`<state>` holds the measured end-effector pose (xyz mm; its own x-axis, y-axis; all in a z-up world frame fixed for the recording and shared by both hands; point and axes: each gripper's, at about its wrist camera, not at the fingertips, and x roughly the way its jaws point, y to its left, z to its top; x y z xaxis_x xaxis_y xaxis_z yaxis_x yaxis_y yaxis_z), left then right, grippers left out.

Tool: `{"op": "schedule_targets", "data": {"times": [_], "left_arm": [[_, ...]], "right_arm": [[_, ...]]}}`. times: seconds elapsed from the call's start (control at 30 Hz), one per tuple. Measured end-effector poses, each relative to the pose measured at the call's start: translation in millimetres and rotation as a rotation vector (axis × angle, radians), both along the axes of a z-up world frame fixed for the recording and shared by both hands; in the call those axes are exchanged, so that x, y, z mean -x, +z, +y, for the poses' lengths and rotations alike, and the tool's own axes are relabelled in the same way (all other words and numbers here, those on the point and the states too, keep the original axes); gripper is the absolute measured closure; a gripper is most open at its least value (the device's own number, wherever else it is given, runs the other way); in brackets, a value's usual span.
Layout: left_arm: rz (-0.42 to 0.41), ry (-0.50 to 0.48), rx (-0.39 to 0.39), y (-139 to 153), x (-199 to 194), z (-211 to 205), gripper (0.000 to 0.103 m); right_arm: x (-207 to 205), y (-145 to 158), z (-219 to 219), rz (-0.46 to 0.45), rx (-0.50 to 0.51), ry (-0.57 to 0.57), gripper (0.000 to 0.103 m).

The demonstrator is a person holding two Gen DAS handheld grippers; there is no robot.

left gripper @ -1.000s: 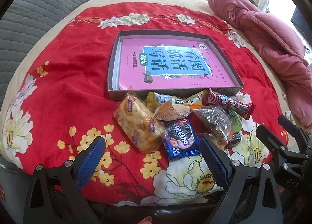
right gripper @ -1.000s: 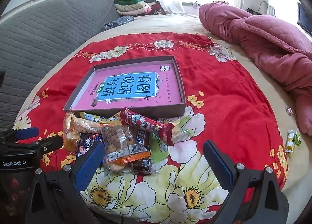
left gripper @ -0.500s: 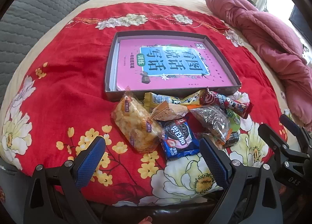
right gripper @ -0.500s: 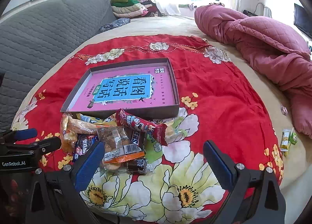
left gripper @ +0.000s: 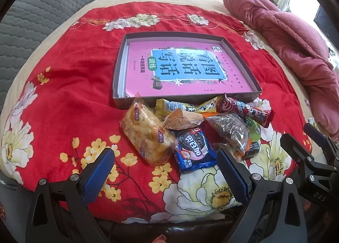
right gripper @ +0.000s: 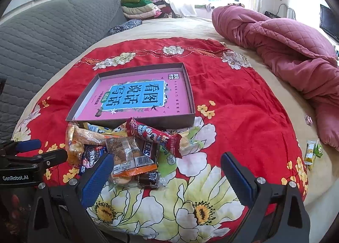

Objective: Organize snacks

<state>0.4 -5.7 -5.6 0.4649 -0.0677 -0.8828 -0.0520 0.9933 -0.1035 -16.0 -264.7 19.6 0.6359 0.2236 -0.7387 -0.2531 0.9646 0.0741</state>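
A heap of snack packets lies on the red floral cloth (left gripper: 63,99) just in front of a shallow grey box (left gripper: 118,77) that holds a pink book. Within the heap are a clear bag of yellow puffed snack (left gripper: 146,132), a blue cookie packet (left gripper: 193,152), a clear packet of dark seeds (left gripper: 231,130) and a long red bar (left gripper: 245,110) (right gripper: 152,133). My left gripper (left gripper: 165,171) hovers open just short of the puffed snack and the blue packet, holding nothing. Open and empty too, my right gripper (right gripper: 167,171) hangs over the heap's near right side, by an orange-edged packet (right gripper: 131,158).
A crumpled pink quilt (right gripper: 286,43) lies along the right side of the bed. Two small green and yellow packets (right gripper: 312,152) sit on the beige sheet at the right. A grey quilted headboard (right gripper: 42,41) rises at the left, with folded clothes (right gripper: 142,5) stacked behind.
Both cameras have drawn back and tilted slightly, so the heap and box sit a little lower in view. The snacks have not moved and both grippers have stayed open.
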Motion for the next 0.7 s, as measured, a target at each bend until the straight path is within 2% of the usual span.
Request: {"op": "schedule_targets", "data": {"times": [0.33,0.7], "left_arm": [[-0.001,0.003,0.002,-1.7,-1.0,2.7,0.006],[0.049,0.048,0.076,-16.8,-8.4,24.1,0.006]], "right_arm": [[-2.8,-3.2,-1.8,0.010,-0.015,0.004,0.002],[-10.3,-10.8,-0.7,0.024,-0.020,0.014,0.002]]}}
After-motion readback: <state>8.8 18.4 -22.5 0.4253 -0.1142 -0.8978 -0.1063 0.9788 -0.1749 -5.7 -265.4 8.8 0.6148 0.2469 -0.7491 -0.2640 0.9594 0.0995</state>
